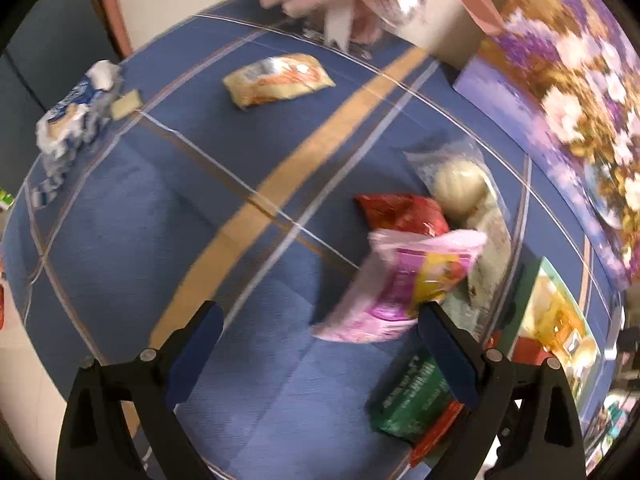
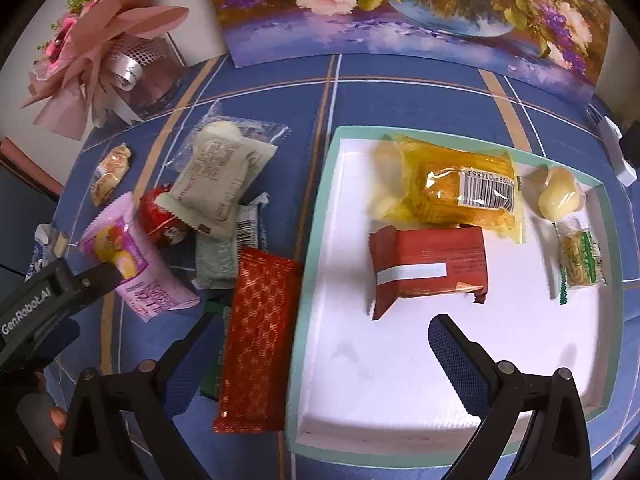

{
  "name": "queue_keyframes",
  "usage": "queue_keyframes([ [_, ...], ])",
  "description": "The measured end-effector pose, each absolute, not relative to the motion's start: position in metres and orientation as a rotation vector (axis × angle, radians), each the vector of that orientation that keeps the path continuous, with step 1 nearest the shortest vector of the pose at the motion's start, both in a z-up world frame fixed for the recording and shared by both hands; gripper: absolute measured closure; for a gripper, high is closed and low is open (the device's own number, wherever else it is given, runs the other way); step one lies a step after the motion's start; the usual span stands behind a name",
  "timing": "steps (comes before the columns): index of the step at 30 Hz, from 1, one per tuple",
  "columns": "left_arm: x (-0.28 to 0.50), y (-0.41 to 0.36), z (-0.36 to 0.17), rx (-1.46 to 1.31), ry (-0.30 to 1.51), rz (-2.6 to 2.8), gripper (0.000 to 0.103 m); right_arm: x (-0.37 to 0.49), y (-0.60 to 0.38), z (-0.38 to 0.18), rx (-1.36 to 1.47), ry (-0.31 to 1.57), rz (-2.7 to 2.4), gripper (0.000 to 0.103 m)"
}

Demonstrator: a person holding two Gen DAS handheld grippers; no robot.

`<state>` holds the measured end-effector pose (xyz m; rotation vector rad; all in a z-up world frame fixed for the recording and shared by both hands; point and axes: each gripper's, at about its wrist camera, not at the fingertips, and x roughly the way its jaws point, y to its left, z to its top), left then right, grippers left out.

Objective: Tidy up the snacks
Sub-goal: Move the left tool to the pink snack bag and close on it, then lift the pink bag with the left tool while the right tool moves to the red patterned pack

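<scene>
Table point(image 2: 400, 68) under a blue plaid cloth. White tray with teal rim point(image 2: 316, 200) sits toward the table's right side. In it: yellow packet with barcode point(image 2: 452, 192) at the far edge, red wrapped bar point(image 2: 428, 264) just in front of it and touching, small pale round sweet point(image 2: 558, 196) at the far right corner, green-and-yellow sweet point(image 2: 582, 260) near the right rim.

Loose pile left of the tray, on the cloth: long red patterned bar point(image 2: 256, 344) lying along the tray's left rim, green packet point(image 1: 416, 396) partly under it, pale green pouch point(image 2: 216, 184) on top of a round red sweet point(image 2: 160, 216), clear wrapper with a white ball point(image 1: 456, 184) behind. Small orange-cream packet point(image 1: 276, 80) lies alone toward the far left edge; crumpled blue-and-white wrapper point(image 1: 76, 120) at the left edge.

Left gripper point(image 1: 320, 344): jaws spread wide, hanging over the pink packet point(image 1: 400, 284), right finger point(image 1: 444, 352) just beside it; contact cannot be told, the view is blurred. Right gripper point(image 2: 320, 360): jaws wide apart, holding nothing, straddling the tray's left rim, left finger over the red patterned bar.

Along the far edge: flower painting point(image 2: 400, 4) propped upright, pink paper bouquet point(image 2: 104, 48) at the far left corner.
</scene>
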<state>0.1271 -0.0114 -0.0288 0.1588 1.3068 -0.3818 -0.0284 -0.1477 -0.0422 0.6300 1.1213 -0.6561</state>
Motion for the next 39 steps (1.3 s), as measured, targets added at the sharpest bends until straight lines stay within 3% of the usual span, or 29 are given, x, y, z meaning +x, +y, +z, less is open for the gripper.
queue_keyframes([
  [8, 0.123, -0.036, -0.042, 0.212, 1.288, -0.424, 0.005, -0.029, -0.15, -0.044, 0.625, 1.132, -0.654, 0.0],
  [11, 0.123, -0.041, -0.049, 0.209, 1.298, -0.431, 0.01, -0.029, -0.15, -0.044, 0.621, 1.135, -0.66, 0.0],
  [14, 0.124, -0.043, -0.051, 0.209, 1.299, -0.428, 0.03, -0.03, -0.152, -0.045, 0.627, 1.133, -0.662, 0.0],
  [16, 0.126, -0.045, -0.054, 0.209, 1.303, -0.426, 0.052, -0.031, -0.153, -0.045, 0.63, 1.133, -0.663, 0.0],
  [18, 0.127, -0.045, -0.056, 0.2, 1.313, -0.435, 0.058, -0.032, -0.153, -0.046, 0.631, 1.135, -0.666, 0.0],
  [39, 0.132, -0.026, -0.055, 0.207, 1.373, -0.4, 0.063, -0.029, -0.149, -0.048, 0.643, 1.128, -0.64, 0.0],
])
